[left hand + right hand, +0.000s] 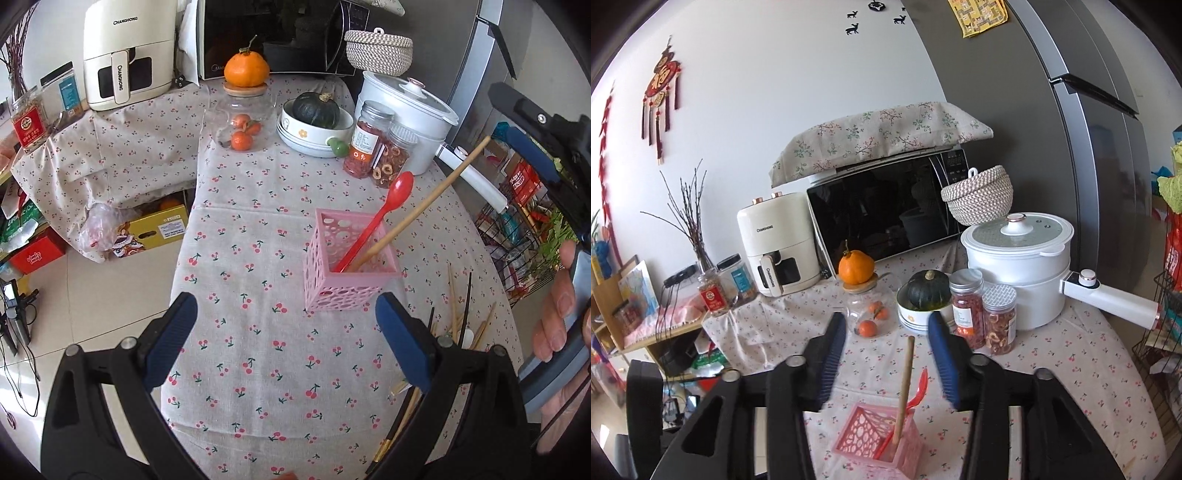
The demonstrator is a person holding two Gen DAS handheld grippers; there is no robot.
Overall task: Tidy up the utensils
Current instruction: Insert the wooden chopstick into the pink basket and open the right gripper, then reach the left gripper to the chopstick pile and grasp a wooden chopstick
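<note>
A pink perforated holder (351,275) stands on the cherry-print tablecloth (258,258). In it lean a red spoon (384,218) and a wooden-handled utensil (424,206). My left gripper (286,332) hangs open above the cloth, just short of the holder, with nothing between its fingers. Several loose chopsticks (458,314) lie to its right. In the right wrist view my right gripper (888,352) is open above the holder (882,439). The wooden handle (907,376) rises between its fingers, touching neither pad, and the spoon (918,393) is beside it.
Behind the holder stand two clear jars (369,144), a bowl with a green squash (314,125), a glass jar of oranges (242,122) and a white pot (406,107) with a long handle. A microwave (882,210), air fryer (775,243) and fridge (1052,129) line the back.
</note>
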